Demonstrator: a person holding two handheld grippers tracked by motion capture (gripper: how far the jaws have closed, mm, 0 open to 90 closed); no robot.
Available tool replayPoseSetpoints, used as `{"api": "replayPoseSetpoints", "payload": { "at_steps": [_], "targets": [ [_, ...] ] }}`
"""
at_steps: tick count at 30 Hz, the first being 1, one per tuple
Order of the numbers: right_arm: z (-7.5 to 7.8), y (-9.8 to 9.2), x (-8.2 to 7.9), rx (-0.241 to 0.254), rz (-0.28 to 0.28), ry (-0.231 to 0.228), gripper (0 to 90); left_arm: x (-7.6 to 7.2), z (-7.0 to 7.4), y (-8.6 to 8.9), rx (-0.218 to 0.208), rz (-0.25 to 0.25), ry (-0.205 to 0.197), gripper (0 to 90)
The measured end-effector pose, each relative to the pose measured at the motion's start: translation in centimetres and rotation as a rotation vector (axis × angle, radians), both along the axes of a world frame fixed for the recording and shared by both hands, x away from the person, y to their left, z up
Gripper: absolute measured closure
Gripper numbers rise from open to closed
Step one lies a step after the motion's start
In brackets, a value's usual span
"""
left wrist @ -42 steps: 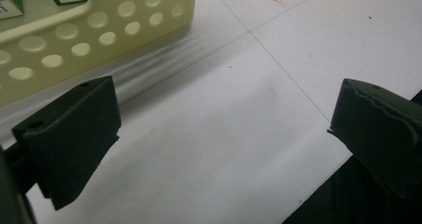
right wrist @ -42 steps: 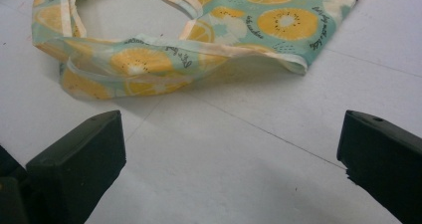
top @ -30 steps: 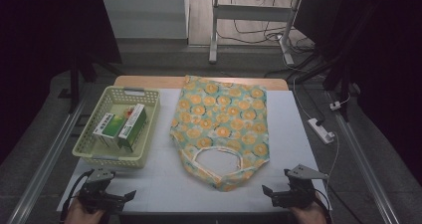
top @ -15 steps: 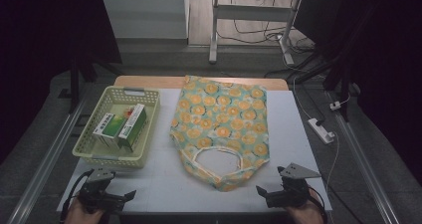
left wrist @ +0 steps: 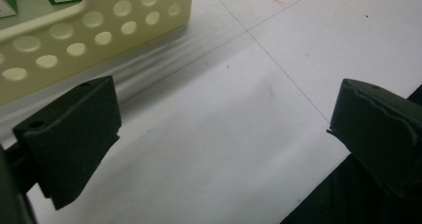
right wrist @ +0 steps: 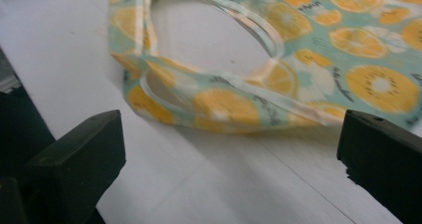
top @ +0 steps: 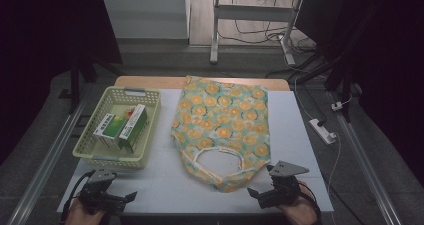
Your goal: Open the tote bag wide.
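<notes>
Centre of the high view: orange-print tote bag (top: 224,127) lies flat on the white table (top: 295,135), handles and mouth toward the bottom edge, untouched. Right claw (top: 260,195) sits lower right, just short of the handle loop (right wrist: 209,79), jaws spread wide, holding nothing. Left claw (top: 120,199) rests lower left, spread too, empty, near the yellow basket (top: 95,152). Green-white boxes (top: 121,128) sit inside the basket at left. Judged progress: nothing packed yet; bag not opened, boxes not lifted, all steps left.
</notes>
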State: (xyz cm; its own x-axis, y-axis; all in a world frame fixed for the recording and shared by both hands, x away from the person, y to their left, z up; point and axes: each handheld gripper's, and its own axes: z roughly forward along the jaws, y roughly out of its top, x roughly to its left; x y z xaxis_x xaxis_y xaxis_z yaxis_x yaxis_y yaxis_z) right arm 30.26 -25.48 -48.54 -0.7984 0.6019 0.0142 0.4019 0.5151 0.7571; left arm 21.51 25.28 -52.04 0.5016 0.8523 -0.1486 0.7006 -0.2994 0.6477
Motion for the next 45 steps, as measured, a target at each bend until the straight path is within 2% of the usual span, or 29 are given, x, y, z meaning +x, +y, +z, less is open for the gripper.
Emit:
{"api": "replayPoseSetpoints", "payload": {
  "at_steps": [3,6,14,23,29,36,38,43,45],
  "targets": [
    [0.1,0.6,0.3,0.026,0.020,0.021,0.0,0.0,0.0,0.0,-0.002,-0.002,-0.002,0.0],
    [0.1,1.4,0.6,0.024,0.040,0.034,0.0,-0.1,0.0,0.1,-0.003,-0.002,-0.004,0.0],
    [0.2,3.7,1.0,-0.018,0.085,0.042,0.0,0.0,0.0,0.0,0.000,0.001,-0.002,0.0],
    [0.5,5.9,1.7,-0.005,0.128,0.066,0.0,0.0,0.0,0.0,-0.004,0.002,0.002,0.0],
    [0.0,7.2,2.1,-0.024,0.151,0.088,0.0,0.1,0.0,0.0,-0.008,0.006,0.007,0.0],
    [-0.6,8.5,2.3,-0.057,0.181,0.093,0.0,0.1,0.0,0.1,-0.006,0.005,0.008,0.0],
    [-0.9,8.8,2.4,-0.058,0.204,0.108,0.0,0.1,0.0,0.1,-0.007,0.007,0.009,0.0],
    [-1.1,9.1,2.4,-0.064,0.225,0.115,4.7,0.1,0.0,0.0,-0.003,0.006,0.007,0.0],
    [-1.2,9.1,2.6,-0.066,0.241,0.120,11.0,0.1,0.0,0.0,-0.002,0.006,0.007,0.0]
  ]
}}
